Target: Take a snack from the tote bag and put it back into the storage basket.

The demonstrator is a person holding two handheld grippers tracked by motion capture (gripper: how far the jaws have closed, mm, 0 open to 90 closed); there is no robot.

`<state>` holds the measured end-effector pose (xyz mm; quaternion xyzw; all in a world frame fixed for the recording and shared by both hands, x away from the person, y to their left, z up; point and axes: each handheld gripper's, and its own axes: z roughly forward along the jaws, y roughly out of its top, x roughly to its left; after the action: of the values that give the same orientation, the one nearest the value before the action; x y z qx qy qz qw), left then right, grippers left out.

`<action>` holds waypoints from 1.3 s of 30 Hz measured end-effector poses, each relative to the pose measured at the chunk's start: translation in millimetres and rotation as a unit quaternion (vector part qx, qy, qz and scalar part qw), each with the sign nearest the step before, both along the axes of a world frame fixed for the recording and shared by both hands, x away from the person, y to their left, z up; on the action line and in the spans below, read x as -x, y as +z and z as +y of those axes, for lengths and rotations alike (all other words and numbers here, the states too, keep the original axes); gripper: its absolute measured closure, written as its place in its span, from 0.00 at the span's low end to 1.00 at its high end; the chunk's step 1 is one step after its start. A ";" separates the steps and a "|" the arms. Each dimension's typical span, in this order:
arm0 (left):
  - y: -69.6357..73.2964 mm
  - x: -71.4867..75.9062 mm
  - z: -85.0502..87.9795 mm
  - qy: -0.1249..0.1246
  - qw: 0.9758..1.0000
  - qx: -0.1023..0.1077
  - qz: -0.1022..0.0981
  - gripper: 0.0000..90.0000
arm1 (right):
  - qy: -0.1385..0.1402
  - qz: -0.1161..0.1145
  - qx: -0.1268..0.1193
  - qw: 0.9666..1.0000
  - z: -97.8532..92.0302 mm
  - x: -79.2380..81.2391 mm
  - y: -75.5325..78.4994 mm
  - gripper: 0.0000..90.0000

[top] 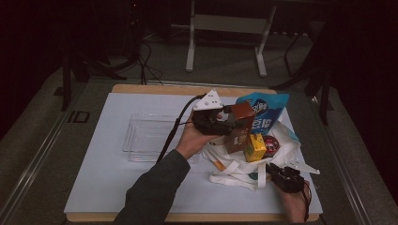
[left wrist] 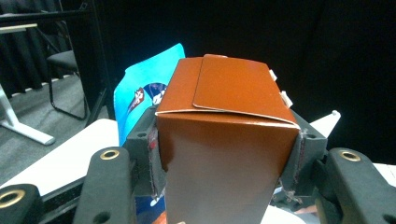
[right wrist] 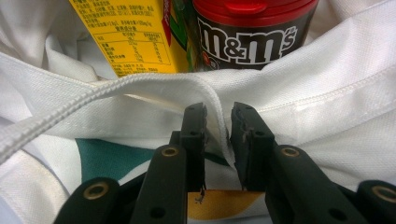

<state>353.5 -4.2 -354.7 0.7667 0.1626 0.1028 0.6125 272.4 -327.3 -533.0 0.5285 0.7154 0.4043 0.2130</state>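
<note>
My left gripper (top: pixel 232 123) is shut on a brown carton (top: pixel 240 126) and holds it upright in the air over a white tote bag (top: pixel 234 171). In the left gripper view the carton (left wrist: pixel 229 140) sits squeezed between both pads. Inside the bag stand a yellow juice carton (top: pixel 256 147) and a red-lidded M&M's jar (top: pixel 271 144), with a blue pouch (top: pixel 263 110) behind them. At the bag's near edge my right gripper (right wrist: pixel 218 126) is shut on a fold of the bag's rim (right wrist: pixel 140 86), just below the yellow carton (right wrist: pixel 126 32) and the jar (right wrist: pixel 247 32).
A clear plastic tray (top: pixel 145 136) lies on the white mat (top: pixel 117 178) left of the bag. The bag's straps (top: pixel 220 164) trail over the mat in front. A table frame and cables stand on the floor beyond the table.
</note>
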 end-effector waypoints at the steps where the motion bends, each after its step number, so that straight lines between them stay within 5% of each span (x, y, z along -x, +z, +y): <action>1: 1.0 0.4 1.7 0.001 1.000 0.001 -0.001 0.48 | 0.000 0.000 0.000 1.000 0.0 0.0 0.0 0.83; 10: 11.7 2.5 16.9 0.002 1.000 0.010 0.004 0.48 | -0.001 0.000 0.000 1.000 0.0 0.0 0.0 0.83; 39: 30.0 7.1 75.6 0.041 0.999 -0.028 -0.008 0.48 | -0.001 -0.001 -0.001 1.000 0.0 0.5 -0.3 0.83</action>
<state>346.5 71.4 -324.7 0.7754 0.1857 0.1385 0.5874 271.9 -327.3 -533.3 0.5292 0.7143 0.4051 0.2136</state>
